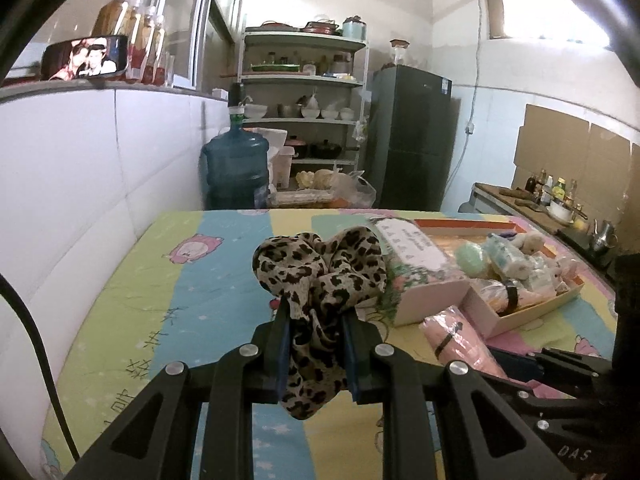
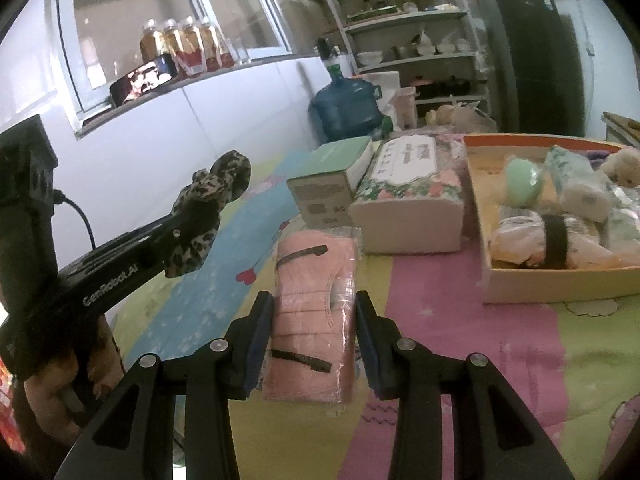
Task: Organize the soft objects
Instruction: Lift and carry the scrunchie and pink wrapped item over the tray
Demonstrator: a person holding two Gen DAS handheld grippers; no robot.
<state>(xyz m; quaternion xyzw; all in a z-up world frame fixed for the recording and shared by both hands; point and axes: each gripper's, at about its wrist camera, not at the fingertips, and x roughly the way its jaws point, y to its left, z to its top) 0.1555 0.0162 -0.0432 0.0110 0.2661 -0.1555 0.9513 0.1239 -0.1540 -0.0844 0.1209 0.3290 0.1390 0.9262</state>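
My left gripper (image 1: 316, 312) is shut on a leopard-print scrunchie (image 1: 320, 280) and holds it above the table; it also shows in the right wrist view (image 2: 208, 208). My right gripper (image 2: 314, 304) is open, its fingers on either side of a pink pack of face masks (image 2: 316, 312) that lies on the table; the pack also shows in the left wrist view (image 1: 460, 340). A cardboard tray (image 2: 560, 284) at the right holds several soft items, among them a green sponge (image 2: 522, 182) and a plush toy (image 2: 622, 166).
A floral tissue box (image 2: 408, 196) and a green box (image 2: 332, 184) stand behind the mask pack. The table has a colourful cartoon cloth (image 1: 180, 300). A white wall runs along the left. A water jug (image 1: 236, 168), shelves and a fridge stand beyond the table.
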